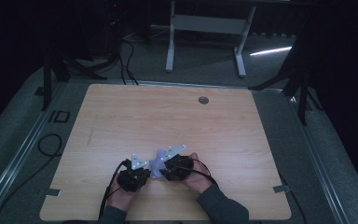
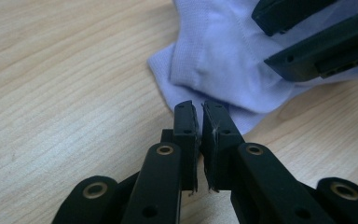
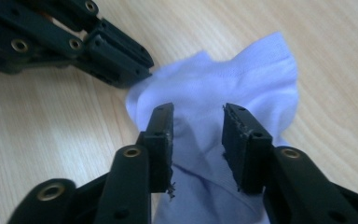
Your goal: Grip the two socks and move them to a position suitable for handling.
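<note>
A pale lavender sock (image 1: 157, 162) lies crumpled on the wooden table (image 1: 168, 116) near its front edge, between my two grippers. My left gripper (image 1: 147, 172) comes at it from the left. In the left gripper view its jaws (image 2: 199, 111) are closed to a hairline gap right at the hem of the sock (image 2: 223, 56), pinching that edge. My right gripper (image 1: 164, 171) comes from the right. Its jaws (image 3: 198, 114) stand apart over the sock (image 3: 214, 84), with fabric below and between them but not pressed. The left gripper (image 3: 142, 70) meets the sock's corner there.
A round cable hole (image 1: 203, 100) sits near the table's far edge. Behind the table stand a white desk frame (image 1: 205, 28) and dark stands at both sides. Cables (image 1: 51, 144) lie on the floor to the left. Bare wood stretches beyond the sock.
</note>
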`<state>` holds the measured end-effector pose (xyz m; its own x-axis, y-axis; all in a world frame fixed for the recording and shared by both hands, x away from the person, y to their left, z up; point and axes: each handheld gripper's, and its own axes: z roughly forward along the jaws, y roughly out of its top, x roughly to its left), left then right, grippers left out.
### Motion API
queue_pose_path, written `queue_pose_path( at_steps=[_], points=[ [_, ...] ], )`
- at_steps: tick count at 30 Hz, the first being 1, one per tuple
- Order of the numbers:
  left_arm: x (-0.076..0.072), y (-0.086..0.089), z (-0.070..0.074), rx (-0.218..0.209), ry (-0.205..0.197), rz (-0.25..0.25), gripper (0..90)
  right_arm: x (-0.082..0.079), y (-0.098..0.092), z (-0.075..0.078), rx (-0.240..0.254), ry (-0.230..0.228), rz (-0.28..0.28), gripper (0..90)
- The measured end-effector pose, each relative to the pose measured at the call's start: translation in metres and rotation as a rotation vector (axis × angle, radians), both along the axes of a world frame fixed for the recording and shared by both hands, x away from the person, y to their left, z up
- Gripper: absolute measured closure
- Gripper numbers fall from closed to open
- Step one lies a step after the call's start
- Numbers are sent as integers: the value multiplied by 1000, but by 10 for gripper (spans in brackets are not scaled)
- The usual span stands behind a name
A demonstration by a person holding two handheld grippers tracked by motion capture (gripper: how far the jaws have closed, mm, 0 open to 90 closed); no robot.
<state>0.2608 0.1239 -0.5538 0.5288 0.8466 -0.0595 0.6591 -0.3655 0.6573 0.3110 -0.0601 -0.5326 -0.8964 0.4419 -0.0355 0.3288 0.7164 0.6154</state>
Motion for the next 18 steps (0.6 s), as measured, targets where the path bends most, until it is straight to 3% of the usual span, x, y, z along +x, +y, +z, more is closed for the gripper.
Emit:
queue_pose_path(
  at_steps=[2, 8, 12, 18],
  points=[
    [1, -1, -1, 11, 4, 2, 847, 1, 2, -4, -16, 9, 2, 655],
    [0, -1, -1, 14, 5, -1, 855, 4, 5, -6, -34, 15, -4, 872],
    [0, -1, -1, 11, 8, 1, 862, 5, 4, 0, 3, 17, -24, 888],
    [0, -1, -1, 4, 7, 7, 864, 9, 1, 8, 76, 57, -50, 887]
  ],
)
